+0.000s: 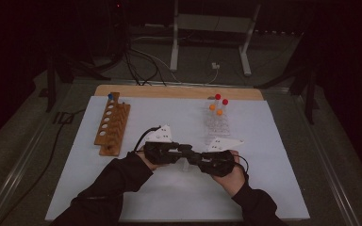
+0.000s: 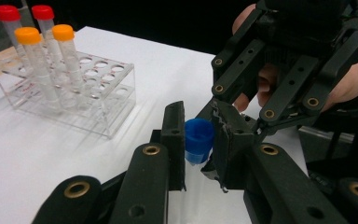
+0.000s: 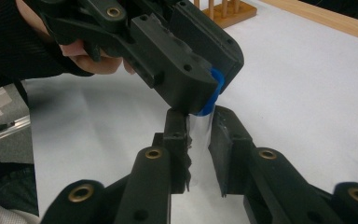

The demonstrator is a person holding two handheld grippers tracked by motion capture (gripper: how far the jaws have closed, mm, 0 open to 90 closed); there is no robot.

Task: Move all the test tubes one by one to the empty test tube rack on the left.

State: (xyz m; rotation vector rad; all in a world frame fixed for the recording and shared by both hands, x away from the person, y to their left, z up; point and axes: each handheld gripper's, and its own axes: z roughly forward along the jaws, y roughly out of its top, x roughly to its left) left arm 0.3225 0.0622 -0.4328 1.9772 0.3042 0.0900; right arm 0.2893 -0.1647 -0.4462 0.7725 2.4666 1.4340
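Dim room, white table mat (image 1: 122,197) with a wooden rack (image 1: 112,125) off to the left and a clear tube rack (image 2: 98,93) holding red- and orange-capped tubes. Mid-table, the left gripper (image 2: 198,140) is clamped on the blue cap (image 2: 198,137) while the right gripper (image 3: 199,140) pinches the clear tube (image 3: 199,135) body.

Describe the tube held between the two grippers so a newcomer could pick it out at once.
Start at the white table, near the person's edge, where the left hand-held gripper and right hand-held gripper meet. Between them sits a clear tube, held by both. Its cap is blue, unlike the red- and orange-capped tubes standing in the clear rack.
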